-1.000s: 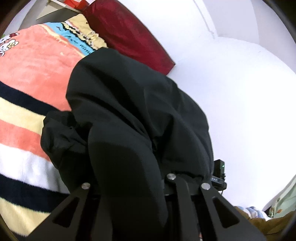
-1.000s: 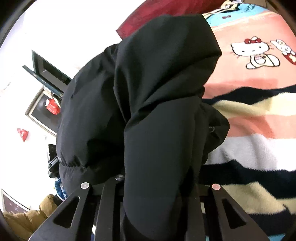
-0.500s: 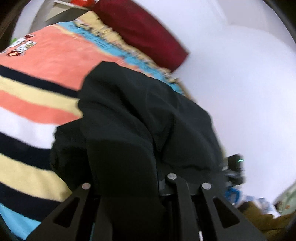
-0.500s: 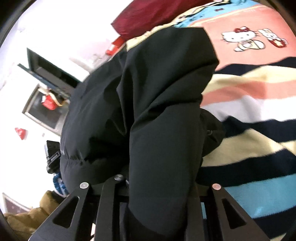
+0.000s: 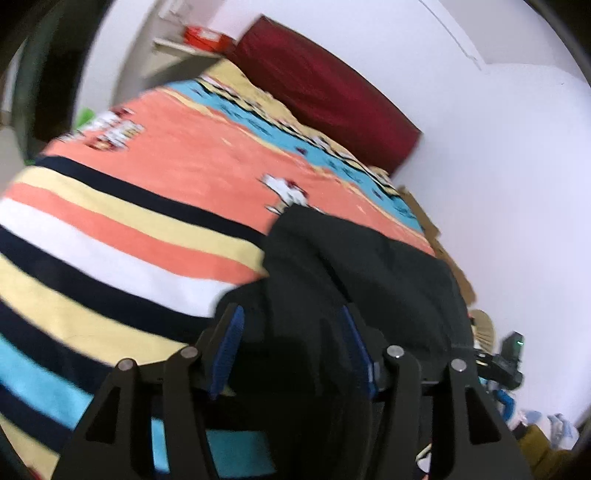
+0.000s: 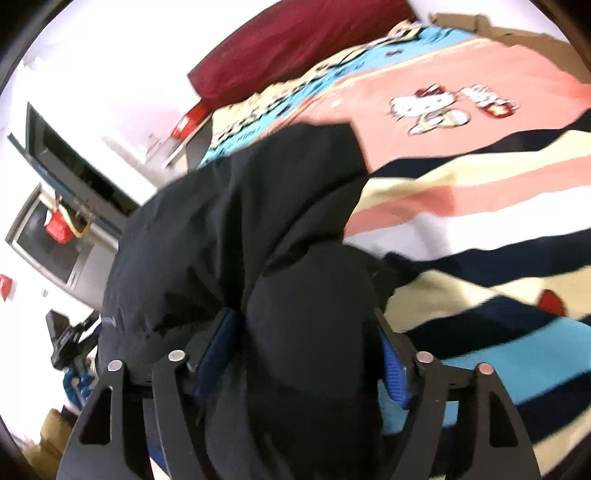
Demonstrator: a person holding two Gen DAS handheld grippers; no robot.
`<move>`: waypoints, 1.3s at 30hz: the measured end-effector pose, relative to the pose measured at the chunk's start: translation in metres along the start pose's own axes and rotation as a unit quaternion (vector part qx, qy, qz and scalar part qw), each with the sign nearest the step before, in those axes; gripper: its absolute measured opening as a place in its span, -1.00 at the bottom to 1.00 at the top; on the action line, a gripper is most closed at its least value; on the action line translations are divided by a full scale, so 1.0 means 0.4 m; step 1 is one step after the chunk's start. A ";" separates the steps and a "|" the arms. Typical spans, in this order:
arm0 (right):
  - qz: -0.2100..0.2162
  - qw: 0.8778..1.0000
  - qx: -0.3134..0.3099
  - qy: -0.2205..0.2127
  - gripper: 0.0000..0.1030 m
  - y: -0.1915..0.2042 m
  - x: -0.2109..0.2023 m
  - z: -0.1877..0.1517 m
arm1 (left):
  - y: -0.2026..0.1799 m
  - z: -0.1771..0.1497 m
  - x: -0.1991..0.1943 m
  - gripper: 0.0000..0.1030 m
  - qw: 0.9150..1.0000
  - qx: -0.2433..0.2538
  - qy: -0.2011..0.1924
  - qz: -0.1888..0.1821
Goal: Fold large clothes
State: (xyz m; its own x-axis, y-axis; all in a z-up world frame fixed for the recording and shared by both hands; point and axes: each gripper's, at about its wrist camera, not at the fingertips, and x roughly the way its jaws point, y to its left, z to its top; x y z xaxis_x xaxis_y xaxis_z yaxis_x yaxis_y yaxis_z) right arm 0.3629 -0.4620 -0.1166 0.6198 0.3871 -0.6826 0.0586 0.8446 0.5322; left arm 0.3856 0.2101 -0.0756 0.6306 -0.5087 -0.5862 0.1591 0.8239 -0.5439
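Note:
A large black jacket (image 5: 373, 273) lies bunched on the striped bed blanket (image 5: 110, 236). It also shows in the right wrist view (image 6: 229, 236). My left gripper (image 5: 291, 332) is open, its blue-padded jaws spread wide with a fold of the black fabric between them. My right gripper (image 6: 306, 332) is open too, its jaws spread on either side of a rounded bulge of the jacket. Most of the fingers are hidden by the cloth.
A dark red headboard (image 5: 325, 92) stands at the far end of the bed against a white wall. A shelf with a red box (image 5: 203, 35) is beside it. A dark cabinet (image 6: 66, 173) and a small black device (image 5: 511, 350) lie off the bed's side.
Both grippers have opened from shut on the jacket. The jacket has dropped lower onto the blanket, and much more of the bed now shows.

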 end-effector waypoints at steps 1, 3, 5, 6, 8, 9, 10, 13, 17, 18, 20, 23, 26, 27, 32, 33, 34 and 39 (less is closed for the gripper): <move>-0.012 1.000 0.000 -0.012 0.39 0.000 -0.021 0.001 | -0.006 0.000 -0.021 0.02 1.000 0.005 -0.006 0.011; -0.033 0.999 -0.013 -0.034 0.39 0.011 -0.068 -0.002 | -0.042 -0.001 -0.050 0.02 0.999 0.019 -0.017 0.029; -0.044 0.997 -0.034 -0.057 0.40 0.057 -0.113 -0.004 | -0.099 -0.014 -0.068 0.02 0.998 0.040 -0.026 0.045; -0.046 0.996 -0.047 -0.063 0.40 0.078 -0.131 -0.005 | -0.124 -0.026 -0.071 0.02 0.997 0.051 -0.029 0.044; -0.049 0.993 -0.075 -0.074 0.47 0.130 -0.150 -0.024 | -0.178 -0.055 -0.069 0.02 0.996 0.067 -0.030 0.046; -0.049 0.992 -0.087 -0.080 0.51 0.159 -0.153 -0.034 | -0.206 -0.076 -0.063 0.02 0.995 0.075 -0.031 0.050; -0.046 0.990 -0.100 -0.084 0.56 0.187 -0.155 -0.050 | -0.222 -0.086 -0.054 0.02 0.995 0.080 -0.031 0.055; -0.053 0.985 -0.135 -0.091 0.59 0.245 -0.149 -0.099 | -0.293 -0.137 -0.020 0.02 0.991 0.101 -0.036 0.085; -0.064 0.980 -0.166 -0.093 0.60 0.302 -0.119 -0.169 | -0.351 -0.192 0.019 0.02 0.984 0.120 -0.047 0.123; -0.065 0.978 -0.172 -0.094 0.61 0.314 -0.116 -0.183 | -0.368 -0.207 0.027 0.02 0.982 0.128 -0.052 0.132; -0.066 0.976 -0.186 -0.095 0.64 0.335 -0.099 -0.211 | -0.383 -0.223 0.049 0.02 0.980 0.136 -0.054 0.135; -0.061 0.973 -0.201 -0.094 0.68 0.358 -0.074 -0.241 | -0.412 -0.253 0.083 0.03 0.975 0.157 -0.056 0.146; -0.065 0.972 -0.209 -0.083 0.69 0.366 -0.029 -0.258 | -0.425 -0.272 0.116 0.03 0.971 0.173 -0.055 0.154; -0.067 0.972 -0.209 -0.079 0.70 0.366 -0.017 -0.260 | -0.425 -0.273 0.127 0.03 0.971 0.174 -0.055 0.153; -0.071 0.974 -0.198 -0.082 0.83 0.346 0.018 -0.241 | -0.418 -0.264 0.164 0.03 0.971 0.177 -0.056 0.154; -0.072 0.974 -0.197 -0.083 0.84 0.343 0.023 -0.235 | -0.419 -0.261 0.172 0.03 0.970 0.178 -0.056 0.155; -0.073 0.974 -0.196 -0.084 0.85 0.340 0.028 -0.229 | -0.421 -0.258 0.178 0.03 0.970 0.181 -0.057 0.155; -0.076 0.975 -0.190 -0.086 0.85 0.338 0.046 -0.196 | -0.422 -0.241 0.211 0.05 0.968 0.186 -0.054 0.160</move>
State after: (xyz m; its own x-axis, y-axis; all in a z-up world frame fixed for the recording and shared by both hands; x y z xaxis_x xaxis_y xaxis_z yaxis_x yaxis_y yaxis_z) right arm 0.3209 -0.3116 -0.0963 0.7506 0.2067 -0.6276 -0.1137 0.9761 0.1854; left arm 0.3386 0.0038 -0.0911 0.7655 -0.1999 -0.6116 0.1919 0.9782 -0.0794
